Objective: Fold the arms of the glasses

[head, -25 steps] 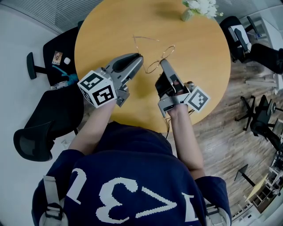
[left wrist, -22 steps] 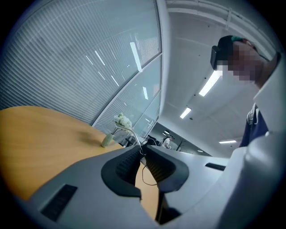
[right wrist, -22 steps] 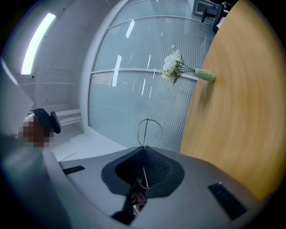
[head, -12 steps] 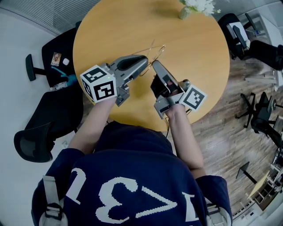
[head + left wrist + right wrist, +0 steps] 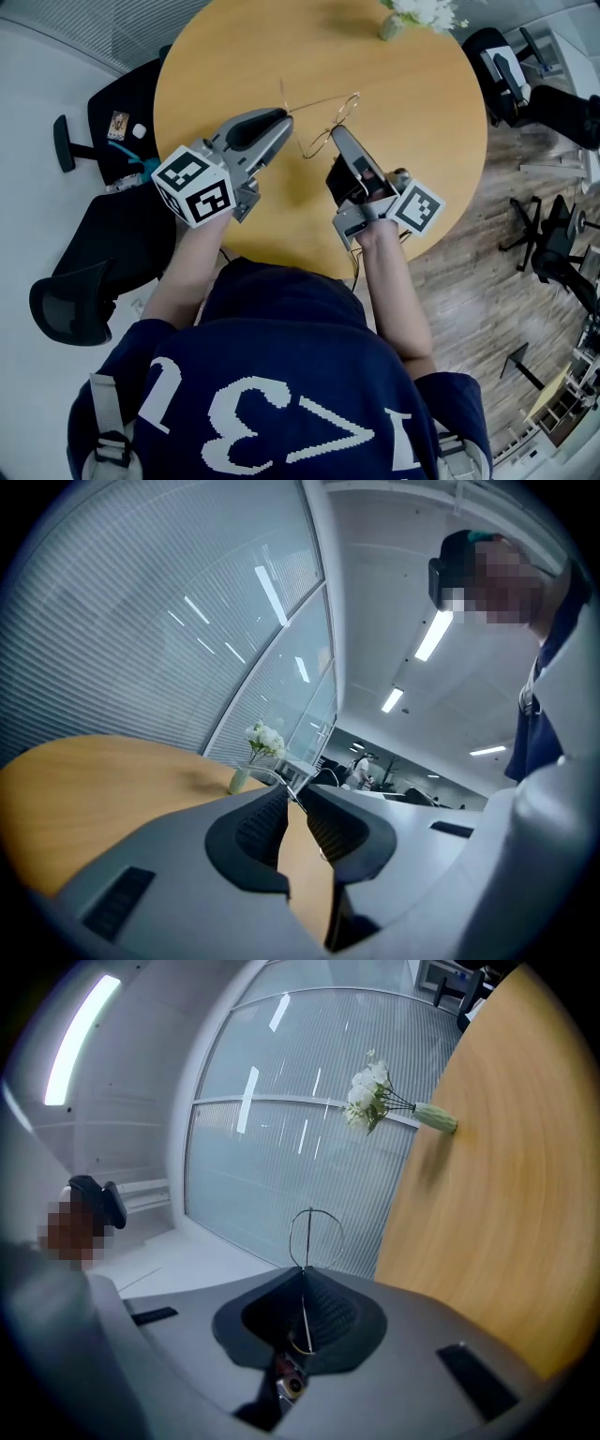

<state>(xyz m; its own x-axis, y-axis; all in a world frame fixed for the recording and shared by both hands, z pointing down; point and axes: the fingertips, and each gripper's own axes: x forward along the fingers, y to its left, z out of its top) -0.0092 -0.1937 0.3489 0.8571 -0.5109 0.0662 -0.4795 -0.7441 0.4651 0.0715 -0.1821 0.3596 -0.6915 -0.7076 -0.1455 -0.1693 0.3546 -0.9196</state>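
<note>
Round and wooden, the table (image 5: 422, 141) is filling the upper half of the head view, with a small vase of white flowers (image 5: 412, 14) standing at its far edge and a black office chair (image 5: 103, 262) sitting on the pale floor at its left side. The glasses (image 5: 328, 127), a thin wire frame, are being held over the near-centre of the tabletop between the two tools. The left gripper (image 5: 284, 116) is reaching in from the left; in the left gripper view its jaws are pressing together at the tips (image 5: 291, 794), clamping one thin wire arm (image 5: 314, 101) of the glasses, which is running from those tips across to the frame's far end. The right gripper (image 5: 337, 131) is approaching from the near right, just beside the lenses; in the right gripper view its jaws are clenched (image 5: 303, 1274) on the frame, with one round lens rim (image 5: 307, 1241) standing up past the tips. The vase of white flowers is also appearing in both gripper views (image 5: 258, 752) (image 5: 384, 1101), well apart from the glasses.
</note>
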